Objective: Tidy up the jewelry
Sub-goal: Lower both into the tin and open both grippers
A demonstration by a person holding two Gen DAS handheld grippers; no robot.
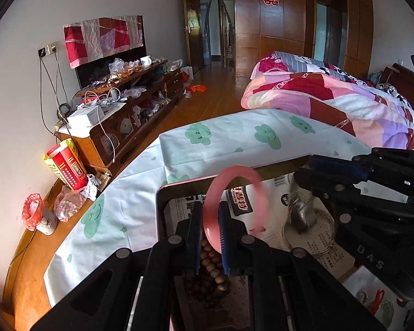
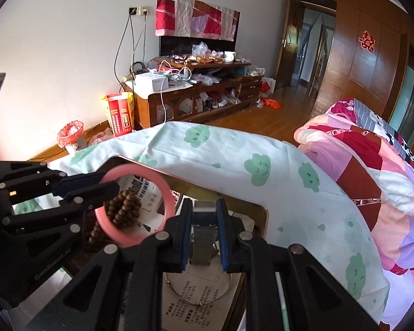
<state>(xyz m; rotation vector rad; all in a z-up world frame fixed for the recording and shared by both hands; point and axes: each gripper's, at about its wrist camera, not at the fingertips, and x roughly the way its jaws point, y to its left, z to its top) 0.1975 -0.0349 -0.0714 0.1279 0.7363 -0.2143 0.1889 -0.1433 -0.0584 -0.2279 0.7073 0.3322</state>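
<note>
My left gripper (image 1: 210, 207) is shut on the lower rim of a pink bangle (image 1: 236, 175), which stands upright over a pile of brown wooden beads (image 1: 212, 266). In the right wrist view the same left gripper (image 2: 110, 183) comes in from the left with the pink bangle (image 2: 168, 193) in front of the beads (image 2: 124, 207). My right gripper (image 2: 205, 207) is shut on a silver mesh watch (image 2: 202, 237); the left wrist view shows that gripper (image 1: 303, 182) and the watch (image 1: 300, 212) at the right. A thin silver bangle (image 2: 198, 300) lies on printed paper inside a shallow tray (image 2: 265, 215).
The tray (image 1: 160, 193) rests on a table under a white cloth with green clouds (image 1: 207, 138). A bed with a patchwork quilt (image 1: 331, 93) is on the right. A cluttered wooden TV cabinet (image 2: 196, 93), a red box (image 2: 120, 115) and a small bin (image 2: 70, 135) stand by the wall.
</note>
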